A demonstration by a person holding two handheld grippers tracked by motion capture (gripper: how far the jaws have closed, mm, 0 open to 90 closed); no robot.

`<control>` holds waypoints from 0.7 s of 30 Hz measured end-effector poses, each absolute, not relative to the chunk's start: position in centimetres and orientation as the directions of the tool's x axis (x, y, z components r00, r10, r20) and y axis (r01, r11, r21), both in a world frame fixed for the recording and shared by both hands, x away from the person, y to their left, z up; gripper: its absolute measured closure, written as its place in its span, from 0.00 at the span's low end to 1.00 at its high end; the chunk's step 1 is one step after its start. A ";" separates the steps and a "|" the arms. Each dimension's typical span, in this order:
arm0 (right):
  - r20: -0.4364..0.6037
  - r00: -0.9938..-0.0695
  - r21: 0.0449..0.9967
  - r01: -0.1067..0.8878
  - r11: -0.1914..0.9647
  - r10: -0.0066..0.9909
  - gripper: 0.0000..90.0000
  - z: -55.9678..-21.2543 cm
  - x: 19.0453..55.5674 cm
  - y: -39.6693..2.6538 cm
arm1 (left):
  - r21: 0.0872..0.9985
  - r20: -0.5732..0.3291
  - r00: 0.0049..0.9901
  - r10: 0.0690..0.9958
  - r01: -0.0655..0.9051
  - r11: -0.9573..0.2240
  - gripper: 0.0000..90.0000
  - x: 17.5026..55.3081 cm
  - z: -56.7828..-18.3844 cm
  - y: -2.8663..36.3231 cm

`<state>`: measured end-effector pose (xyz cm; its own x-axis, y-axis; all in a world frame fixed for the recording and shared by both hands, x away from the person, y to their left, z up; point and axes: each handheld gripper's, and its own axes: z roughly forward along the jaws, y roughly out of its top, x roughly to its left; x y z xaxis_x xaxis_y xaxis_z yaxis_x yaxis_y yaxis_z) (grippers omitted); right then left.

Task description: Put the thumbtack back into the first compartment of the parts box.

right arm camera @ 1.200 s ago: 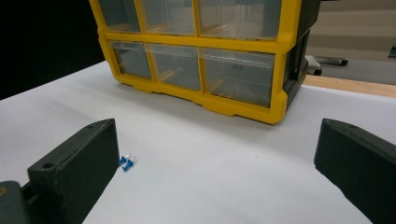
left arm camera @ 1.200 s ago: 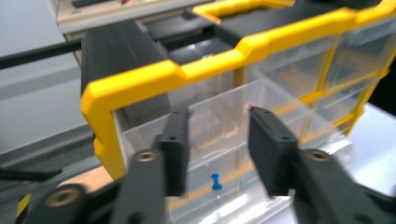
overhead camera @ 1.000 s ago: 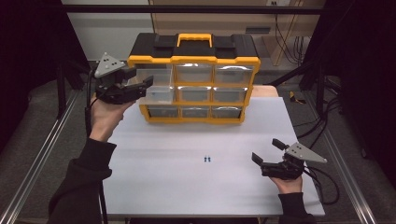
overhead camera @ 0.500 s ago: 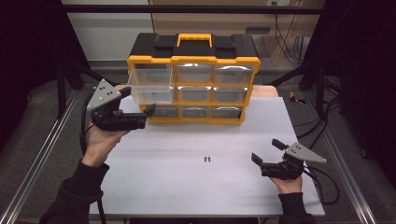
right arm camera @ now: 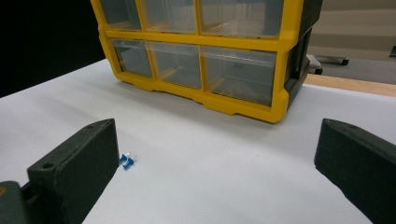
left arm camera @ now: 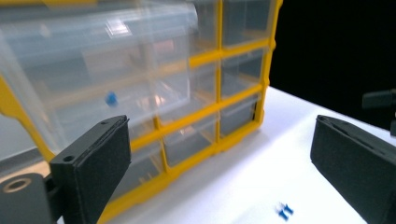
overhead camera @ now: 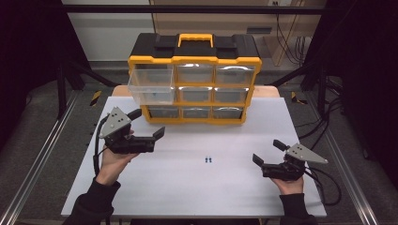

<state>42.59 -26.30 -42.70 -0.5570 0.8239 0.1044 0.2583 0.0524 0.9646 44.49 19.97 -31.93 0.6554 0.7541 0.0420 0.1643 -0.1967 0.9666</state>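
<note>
Your left gripper [overhead camera: 152, 131] has just spread its jaws, with nothing between them; your right gripper [overhead camera: 265, 152] is spread and empty too. The blue pins [overhead camera: 208, 160] lie mid-frame on the counter [overhead camera: 187, 197]. The pulled-out drawer [overhead camera: 151, 84], upper left, could snag your left hand.

A white table [overhead camera: 197, 192] on grey floor [overhead camera: 42, 140] — dark surroundings, a pale wall [overhead camera: 112, 33] behind.
</note>
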 end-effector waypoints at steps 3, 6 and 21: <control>0.104 -0.558 0.965 0.258 0.053 0.823 0.01 -42.7 42.6 -26.3 | 0.964 0.035 0.663 0.748 0.175 -0.200 0.05 44.5 -33.4 19.3; 0.103 -0.558 0.965 0.258 0.054 0.823 0.01 -42.7 42.6 -26.3 | 0.954 0.050 0.669 0.742 0.189 -0.234 0.05 44.6 -34.6 18.5; 0.105 -0.557 0.965 0.258 0.052 0.824 0.01 -42.7 42.6 -26.3 | 0.913 0.045 0.710 0.703 0.256 -0.317 0.04 45.8 -38.8 13.3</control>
<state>42.56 -26.31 -42.69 -0.5572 0.8237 0.1047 0.2577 0.0517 0.9648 45.82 13.33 -38.80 0.7101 0.7027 0.0447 0.2560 -0.3168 0.9133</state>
